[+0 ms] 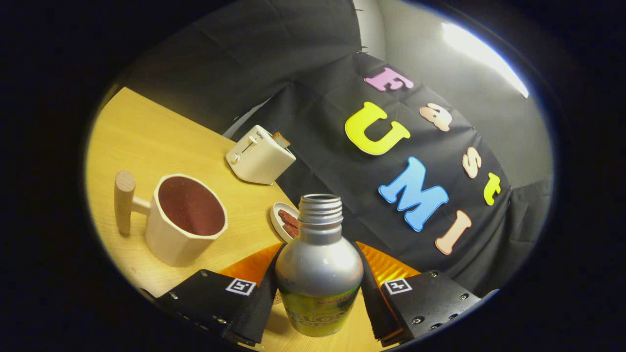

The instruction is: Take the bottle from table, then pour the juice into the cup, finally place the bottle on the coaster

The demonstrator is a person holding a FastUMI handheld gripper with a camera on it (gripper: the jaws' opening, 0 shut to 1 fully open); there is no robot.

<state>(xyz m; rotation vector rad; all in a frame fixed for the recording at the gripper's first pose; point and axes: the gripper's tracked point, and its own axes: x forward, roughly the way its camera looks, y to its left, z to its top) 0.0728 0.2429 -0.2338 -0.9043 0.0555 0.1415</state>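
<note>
A silver bottle [319,266] with an open threaded neck and a green label sits between the two fingers of my gripper [318,298], which is shut on its body. The view is tilted, so the bottle leans over the wooden table [161,142]. To the left of the bottle stands a cream faceted cup [185,220] with a wooden peg handle; its inside looks dark reddish. An orange coaster [249,266] lies under and just behind the bottle, partly hidden by the fingers.
A cream toaster [259,155] with a slice in its slot stands beyond the cup near the table's far edge. A small white dish [283,221] with reddish pieces lies between the toaster and the bottle. The black cloth wall rises behind.
</note>
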